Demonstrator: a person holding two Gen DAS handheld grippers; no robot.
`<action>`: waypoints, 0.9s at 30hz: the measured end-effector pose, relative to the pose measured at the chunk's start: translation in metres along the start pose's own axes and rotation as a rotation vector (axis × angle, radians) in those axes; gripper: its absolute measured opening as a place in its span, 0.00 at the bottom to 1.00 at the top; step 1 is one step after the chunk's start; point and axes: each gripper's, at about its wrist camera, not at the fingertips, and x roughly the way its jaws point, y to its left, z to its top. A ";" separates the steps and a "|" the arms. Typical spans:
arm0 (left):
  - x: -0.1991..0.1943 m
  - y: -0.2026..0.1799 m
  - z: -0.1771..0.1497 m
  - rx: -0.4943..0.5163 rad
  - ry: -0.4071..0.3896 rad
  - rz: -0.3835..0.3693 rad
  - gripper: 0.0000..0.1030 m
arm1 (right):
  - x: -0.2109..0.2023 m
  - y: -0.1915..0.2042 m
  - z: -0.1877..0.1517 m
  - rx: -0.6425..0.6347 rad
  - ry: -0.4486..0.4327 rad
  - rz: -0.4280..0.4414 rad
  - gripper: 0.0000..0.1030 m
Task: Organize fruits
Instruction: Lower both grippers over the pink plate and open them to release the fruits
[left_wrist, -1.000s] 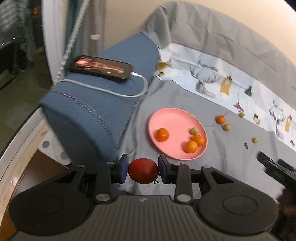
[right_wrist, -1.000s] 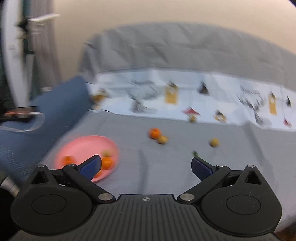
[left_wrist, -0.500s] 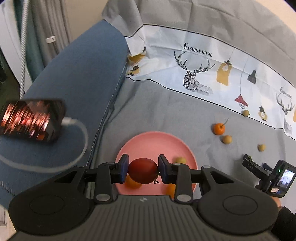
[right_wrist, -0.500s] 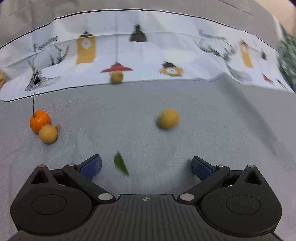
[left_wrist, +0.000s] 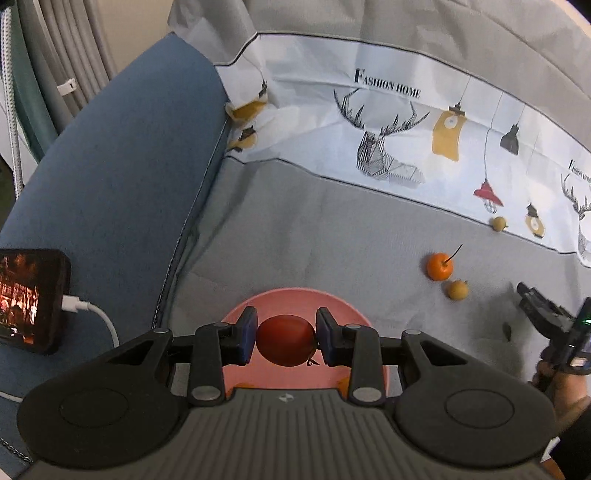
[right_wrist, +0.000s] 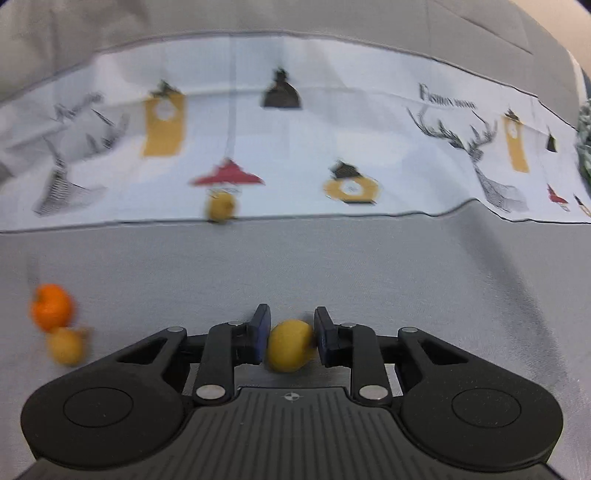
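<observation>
**Two grippers, each with a fruit between its pads**

Two fruits are gripped at once. The left gripper (left_wrist: 285, 340) is clamped on a dark red tomato (left_wrist: 285, 341), pads pressed to both its sides, held over the pink plate (left_wrist: 295, 299) that shows at 6 o'clock in the left wrist view. Orange fruit on the plate peeks out under the gripper body.

The right gripper (right_wrist: 290, 339) has just closed its jaws, and its pads now press on a small yellow fruit (right_wrist: 289, 345) lying on the grey bedspread (right_wrist: 332, 266).

Loose on the bedspread, at 9 o'clock in the right wrist view, an orange tangerine (right_wrist: 51, 307) lies touching another small yellow fruit (right_wrist: 67, 346). A third yellow fruit (right_wrist: 221, 206) sits at 11 o'clock, on the edge of the white printed band (right_wrist: 295, 147).

In the left wrist view a phone (left_wrist: 31, 299) with a white cable (left_wrist: 99, 317) rests on the blue blanket (left_wrist: 110, 184) at 9 o'clock.
</observation>
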 end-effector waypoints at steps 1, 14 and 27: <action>0.001 0.003 -0.001 -0.001 0.002 0.001 0.37 | -0.011 0.008 0.001 -0.013 -0.006 0.014 0.26; -0.002 0.053 -0.020 -0.032 -0.026 0.035 0.37 | -0.139 0.156 -0.006 -0.002 -0.007 0.509 0.26; -0.007 0.058 -0.036 0.002 -0.088 -0.022 0.99 | -0.132 0.167 -0.014 0.120 0.130 0.660 0.63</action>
